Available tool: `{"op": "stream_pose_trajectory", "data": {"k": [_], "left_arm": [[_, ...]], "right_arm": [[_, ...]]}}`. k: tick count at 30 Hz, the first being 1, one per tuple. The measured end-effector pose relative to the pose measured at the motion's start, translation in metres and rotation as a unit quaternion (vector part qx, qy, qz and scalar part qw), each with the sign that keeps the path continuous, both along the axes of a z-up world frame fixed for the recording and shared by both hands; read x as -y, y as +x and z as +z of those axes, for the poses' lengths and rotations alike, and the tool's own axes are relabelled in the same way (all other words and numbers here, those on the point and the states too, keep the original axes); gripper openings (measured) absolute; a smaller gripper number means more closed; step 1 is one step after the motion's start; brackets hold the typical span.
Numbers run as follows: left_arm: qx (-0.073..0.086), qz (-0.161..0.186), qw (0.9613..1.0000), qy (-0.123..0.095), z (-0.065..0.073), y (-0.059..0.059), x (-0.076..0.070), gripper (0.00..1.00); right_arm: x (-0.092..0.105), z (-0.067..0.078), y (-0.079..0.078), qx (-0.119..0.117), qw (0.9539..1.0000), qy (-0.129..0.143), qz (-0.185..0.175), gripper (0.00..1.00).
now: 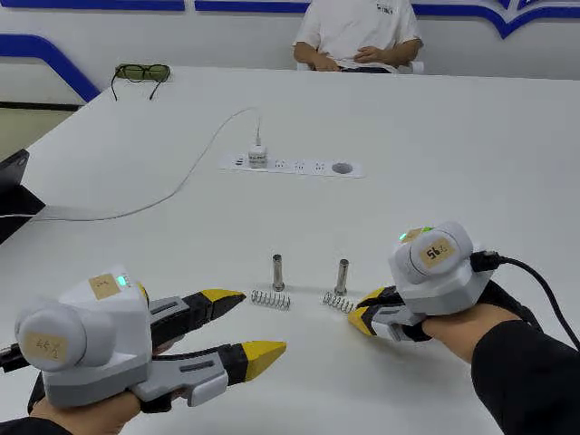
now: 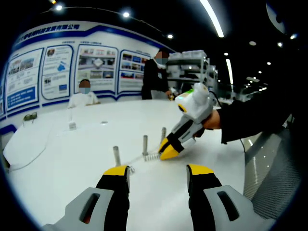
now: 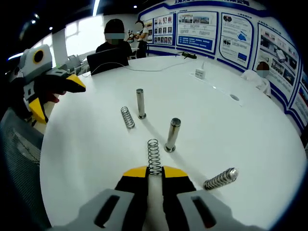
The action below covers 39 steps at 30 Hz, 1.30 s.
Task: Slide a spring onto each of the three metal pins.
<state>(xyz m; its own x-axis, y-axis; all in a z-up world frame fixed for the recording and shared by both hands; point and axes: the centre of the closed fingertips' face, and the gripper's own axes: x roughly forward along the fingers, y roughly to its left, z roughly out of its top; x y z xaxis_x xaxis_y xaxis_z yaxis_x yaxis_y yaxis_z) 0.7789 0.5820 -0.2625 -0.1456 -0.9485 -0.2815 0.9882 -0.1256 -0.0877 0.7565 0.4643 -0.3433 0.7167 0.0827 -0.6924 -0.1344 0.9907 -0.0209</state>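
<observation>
Two bare metal pins [image 1: 278,272] [image 1: 342,275] stand upright mid-table. One loose spring [image 1: 270,299] lies in front of the left pin. A second spring [image 3: 154,155] lies by the right pin [image 3: 172,134], its near end between the jaws of my right gripper [image 3: 154,172], which is shut on it low over the table. A third pin [image 3: 221,178] to the right carries a spring. My left gripper [image 1: 249,324] hovers open at the near left, nothing between its yellow fingertips [image 2: 116,171].
A white power strip [image 1: 290,166] with a plugged adapter and a cable [image 1: 181,186] lies beyond the pins. Dark glasses [image 1: 142,71] rest at the far left. A person [image 1: 358,32] sits at the far edge. A dark object [image 1: 14,181] is at the left edge.
</observation>
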Motion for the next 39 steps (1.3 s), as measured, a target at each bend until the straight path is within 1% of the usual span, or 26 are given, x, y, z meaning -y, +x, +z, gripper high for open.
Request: {"op": "stream_pose_trajectory", "data": {"k": [3,11,15,20,27,31,39], "left_arm": [[-0.001,-0.002,1.0,-0.001,0.001,-0.001,0.0,0.49],[0.001,-0.011,0.9999,0.0,-0.001,-0.005,0.002,0.48],[0.004,-0.016,0.9999,0.002,-0.001,-0.007,0.003,0.48],[0.012,-0.026,0.9996,0.007,-0.003,-0.008,0.005,0.48],[0.023,-0.042,0.9988,0.011,-0.005,-0.011,0.011,0.47],[0.036,-0.056,0.9977,0.017,-0.009,-0.013,0.015,0.46],[0.05,-0.083,0.995,0.024,-0.011,-0.021,0.026,0.44]], "right_arm": [[0.0,0.004,-0.002,0.001,1.0,-0.001,0.0,0.12],[-0.004,0.022,-0.004,0.008,0.9999,-0.012,0.008,0.11],[-0.005,0.027,-0.005,0.007,0.9998,-0.016,0.014,0.11],[-0.011,0.034,-0.01,0.001,0.9994,-0.021,0.027,0.11],[-0.024,0.046,-0.015,-0.011,0.9984,-0.022,0.051,0.11],[-0.031,0.051,-0.018,-0.018,0.9975,-0.024,0.065,0.11],[-0.046,0.061,-0.024,-0.027,0.9956,-0.024,0.087,0.11]]}}
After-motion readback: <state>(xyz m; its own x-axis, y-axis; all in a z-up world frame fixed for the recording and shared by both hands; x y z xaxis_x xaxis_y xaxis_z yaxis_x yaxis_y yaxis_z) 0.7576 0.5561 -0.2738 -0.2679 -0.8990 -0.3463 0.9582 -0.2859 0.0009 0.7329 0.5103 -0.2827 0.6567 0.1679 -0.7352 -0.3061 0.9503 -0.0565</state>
